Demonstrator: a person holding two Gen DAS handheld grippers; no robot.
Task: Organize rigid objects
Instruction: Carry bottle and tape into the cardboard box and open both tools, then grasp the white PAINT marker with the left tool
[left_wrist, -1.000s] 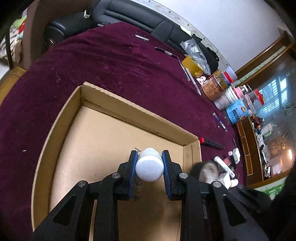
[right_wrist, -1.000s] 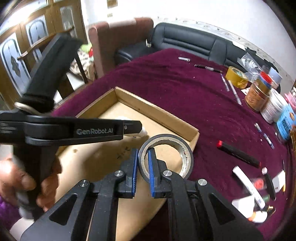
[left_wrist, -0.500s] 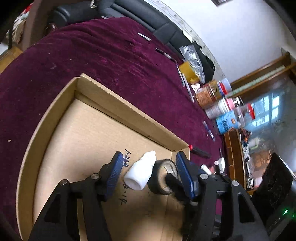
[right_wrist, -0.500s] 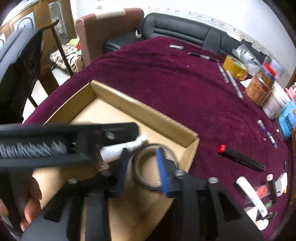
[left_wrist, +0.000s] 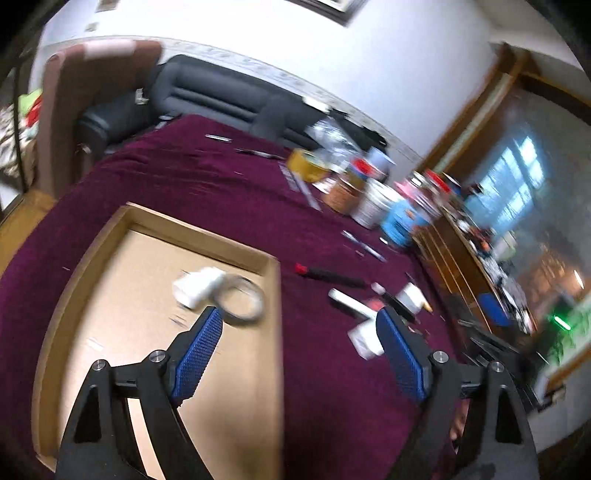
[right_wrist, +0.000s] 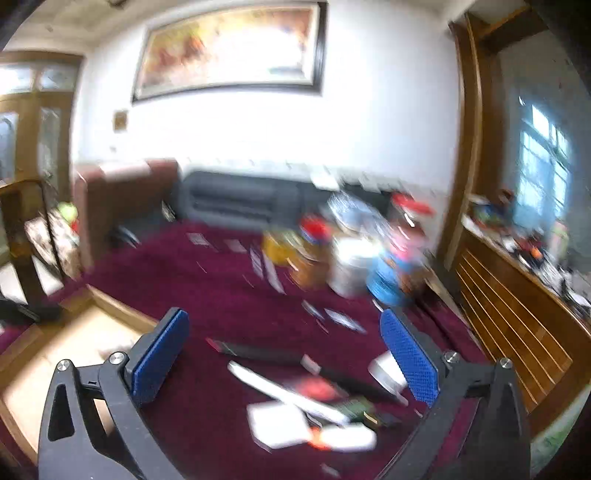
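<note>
Cardboard tray (left_wrist: 271, 332) lies on the maroon tablecloth (left_wrist: 207, 184), and inside it, near its far right corner, rest a white bottle (left_wrist: 197, 286) on its side and a roll of tape (left_wrist: 240, 299) lying flat, the two touching or nearly so; blur hides the exact contact. The left gripper (left_wrist: 299, 328) hangs above the tray's right edge with its blue-padded fingers (left_wrist: 199, 350) spread wide and nothing between them. Past the tray's right wall, on the cloth, lie a black marker with a red cap (left_wrist: 328, 275), a white tube (left_wrist: 351, 302) and a small white box (left_wrist: 364, 338), close together.

From the right wrist view, the right gripper (right_wrist: 284, 336) is likewise released, its jaws far apart and empty, hovering over that same loose cluster: the marker (right_wrist: 258, 350), the white tube (right_wrist: 288, 393) and a flat white item (right_wrist: 277, 424) sit between and below its fingers. A corner of the tray (right_wrist: 110, 306) shows at lower left. Jars and cans (left_wrist: 373, 206) stand grouped at the far side of the table, too smeared to identify singly.
</note>
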